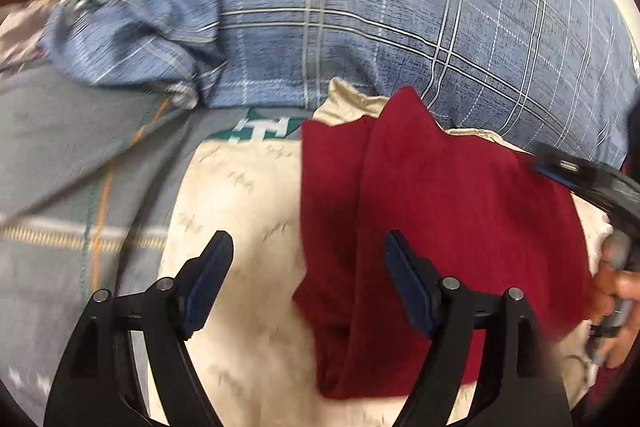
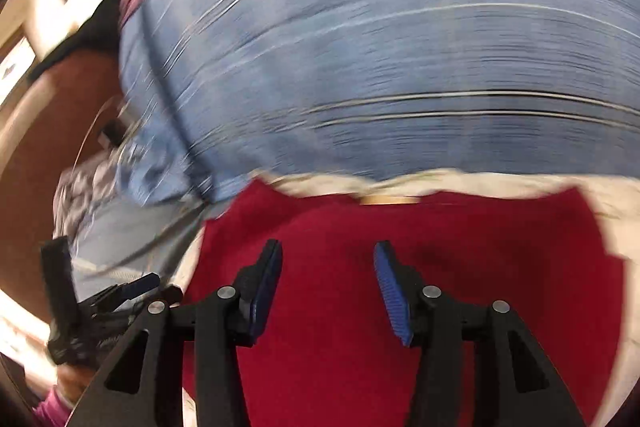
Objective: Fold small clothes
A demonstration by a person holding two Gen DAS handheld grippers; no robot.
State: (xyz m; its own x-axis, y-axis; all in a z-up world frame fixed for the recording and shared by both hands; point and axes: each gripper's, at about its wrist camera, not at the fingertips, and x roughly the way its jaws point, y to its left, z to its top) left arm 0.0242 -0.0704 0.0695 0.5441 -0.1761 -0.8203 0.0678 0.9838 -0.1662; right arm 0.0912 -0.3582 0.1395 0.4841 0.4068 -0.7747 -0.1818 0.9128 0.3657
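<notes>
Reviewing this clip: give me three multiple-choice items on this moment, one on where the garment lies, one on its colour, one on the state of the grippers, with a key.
1. Where does the garment lie?
A. on the cream cloth
B. on bare floor
C. in a basket

2. What colour is the garment?
A. green
B. dark red
C. yellow

3. How do the left gripper and right gripper stand?
A. both open, holding nothing
B. both clamped on the garment
C. left open, right shut

Key: 1 A, cream cloth shows around the garment's edges in both views. 2 B, it is plain dark red. 3 A, each wrist view shows a wide gap between the fingers, with nothing between them.
</notes>
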